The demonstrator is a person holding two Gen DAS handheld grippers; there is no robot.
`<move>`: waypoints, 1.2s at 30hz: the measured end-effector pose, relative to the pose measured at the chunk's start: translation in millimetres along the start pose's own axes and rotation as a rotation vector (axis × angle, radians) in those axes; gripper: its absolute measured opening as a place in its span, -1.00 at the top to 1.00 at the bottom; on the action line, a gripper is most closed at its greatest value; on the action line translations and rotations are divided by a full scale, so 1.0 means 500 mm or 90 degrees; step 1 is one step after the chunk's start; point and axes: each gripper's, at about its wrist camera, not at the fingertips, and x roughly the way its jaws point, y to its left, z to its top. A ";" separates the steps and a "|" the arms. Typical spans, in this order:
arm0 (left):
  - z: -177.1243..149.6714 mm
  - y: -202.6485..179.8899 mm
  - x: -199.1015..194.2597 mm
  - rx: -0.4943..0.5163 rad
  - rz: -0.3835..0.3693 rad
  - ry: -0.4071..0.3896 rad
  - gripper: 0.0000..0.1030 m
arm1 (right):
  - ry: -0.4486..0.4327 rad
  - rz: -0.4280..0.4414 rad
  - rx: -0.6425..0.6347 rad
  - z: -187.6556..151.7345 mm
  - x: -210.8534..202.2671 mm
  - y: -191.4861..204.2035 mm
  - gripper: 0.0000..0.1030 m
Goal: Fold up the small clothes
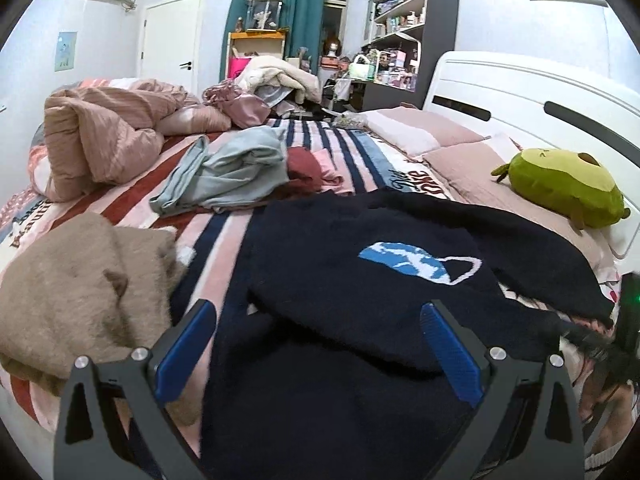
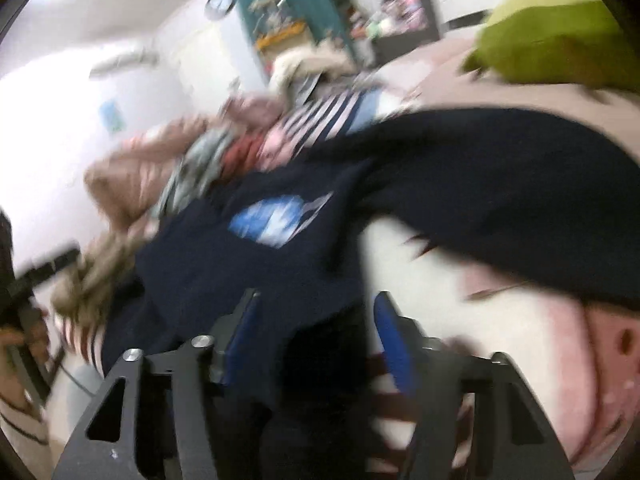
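**Clerk:** Sweater, navy (image 1: 340,280), one item. Where do I enter it?

**Operator:** On the striped bedspread (image 1: 224,236), lying crumpled across the near part of the bed. I see a blue and white patch on its upper face. One sleeve runs off to the right toward the pink pillow (image 1: 460,160).

**Clerk:** Left gripper?

**Operator:** Left gripper (image 1: 316,344): jaws wide apart, blue pads on either side of the navy knit, and I see no pad pressing on it. The fabric passes under and between the fingers.

**Clerk:** Right gripper?

**Operator:** Right gripper (image 2: 316,340): my view is badly blurred. Jaws partly apart, with dark cloth lying in the gap. I cannot tell whether the pads touch it, but they do not look clamped.

**Clerk:** Other stock on the bed?

**Operator:** Tan fleece garment (image 1: 76,300), left of the sweater. Grey-blue garment (image 1: 228,172), bunched, further back. Dark red cloth (image 1: 304,168) just beside it. Pink quilt (image 1: 100,136), heaped at the far left. Green plush toy (image 1: 560,188) on the pillows by the white headboard (image 1: 520,92).
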 end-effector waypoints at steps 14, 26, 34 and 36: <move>0.019 -0.093 0.025 0.036 -0.016 0.017 -0.96 | -0.061 -0.249 0.156 -0.021 -0.131 -0.275 -0.61; 0.020 -0.108 0.045 0.024 -0.010 0.030 -0.96 | -0.098 -0.169 0.213 -0.018 -0.093 -0.301 -0.56; 0.017 -0.132 0.059 0.041 -0.025 0.037 -0.96 | -0.175 -0.158 0.158 0.029 -0.106 -0.256 0.95; 0.017 -0.135 0.057 0.044 -0.034 0.035 -0.96 | -0.190 -0.128 0.118 0.047 -0.114 -0.217 0.95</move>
